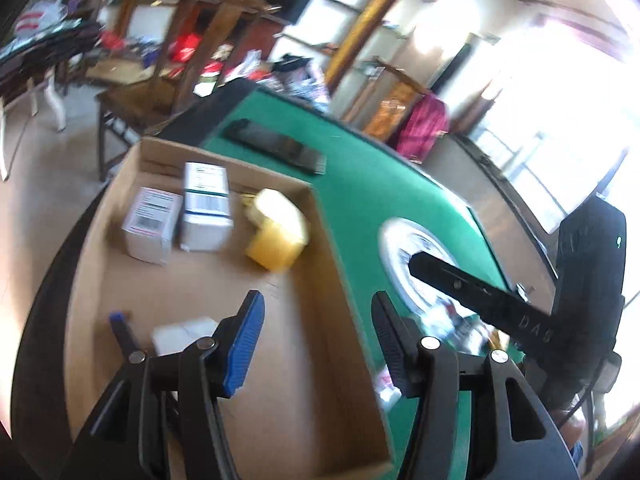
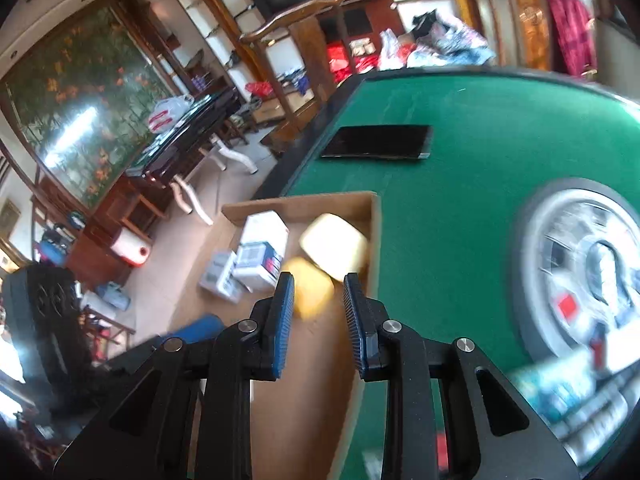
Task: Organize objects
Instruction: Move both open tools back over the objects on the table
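Green felt covered the table (image 2: 460,240) beneath both tools. Nearest, the left gripper (image 1: 318,344) hung wide open and empty over the shallow brown cardboard tray (image 1: 340,280); the right gripper (image 2: 318,308) stood partly open, gripping nothing. Just ahead of the right fingers, inside the tray's far corner, lay the pale yellow rounded block (image 2: 334,246), so that hand seemed nearer to it. Beyond sat two white printed cartons (image 1: 206,204), then a flat black slab (image 2: 378,142).
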Tool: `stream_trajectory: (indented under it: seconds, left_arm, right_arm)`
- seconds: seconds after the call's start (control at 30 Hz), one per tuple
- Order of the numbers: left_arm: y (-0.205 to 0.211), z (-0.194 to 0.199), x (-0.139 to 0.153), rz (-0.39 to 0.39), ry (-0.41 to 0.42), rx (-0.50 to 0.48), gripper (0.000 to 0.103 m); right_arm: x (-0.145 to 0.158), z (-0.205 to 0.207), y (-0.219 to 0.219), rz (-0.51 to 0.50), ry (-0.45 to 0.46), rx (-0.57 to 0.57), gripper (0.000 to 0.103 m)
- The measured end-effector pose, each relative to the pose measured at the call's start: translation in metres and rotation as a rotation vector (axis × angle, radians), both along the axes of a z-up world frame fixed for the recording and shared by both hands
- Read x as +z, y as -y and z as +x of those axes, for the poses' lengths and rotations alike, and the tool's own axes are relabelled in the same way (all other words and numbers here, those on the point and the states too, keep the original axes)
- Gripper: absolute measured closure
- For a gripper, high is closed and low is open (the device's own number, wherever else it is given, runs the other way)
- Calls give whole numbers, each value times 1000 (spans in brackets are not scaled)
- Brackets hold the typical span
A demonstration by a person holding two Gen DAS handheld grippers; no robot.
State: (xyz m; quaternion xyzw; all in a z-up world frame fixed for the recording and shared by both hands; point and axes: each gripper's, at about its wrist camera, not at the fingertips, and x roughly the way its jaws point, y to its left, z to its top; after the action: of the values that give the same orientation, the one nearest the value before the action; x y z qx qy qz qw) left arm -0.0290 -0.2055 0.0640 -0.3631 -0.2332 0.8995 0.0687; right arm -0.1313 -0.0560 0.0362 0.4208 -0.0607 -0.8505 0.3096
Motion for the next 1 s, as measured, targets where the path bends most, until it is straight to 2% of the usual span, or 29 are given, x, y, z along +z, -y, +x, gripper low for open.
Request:
stream_trajectory:
  seconds: [0.1, 0.17, 0.23, 0.37, 0.47, 0.6, 0.73, 1.0]
  left_arm:
    - [-29, 16, 7, -54, -49, -67, 37]
    - [-51, 23, 9, -93, -69, -142, 32]
    - [-75, 23, 9, -145, -67, -217, 32]
    - [-114, 6, -2, -244, 2, -338, 32]
    - [-135, -7, -13, -344, 78, -400, 32]
    - [-151, -25, -36, -504, 170, -488, 34]
    - [-161, -19, -50, -624, 186, -586, 34]
    - [-168, -41, -69, -647, 229, -584, 31]
  right_arm:
    - [6, 37, -43, 7, -75, -44, 78]
    - [7, 61, -78, -13, -84, -83, 78]
    - [4, 77, -114, -64, -79, -121, 78]
    - [-9, 106, -184, -134, -12, -180, 78]
    - [-20, 122, -217, -150, 11, -184, 78]
    - [-36, 142, -253, -173, 25, -234, 78]
    - [-52, 151, -273, -200, 40, -235, 78]
    - [-67, 149, -281, -229, 58, -207, 78]
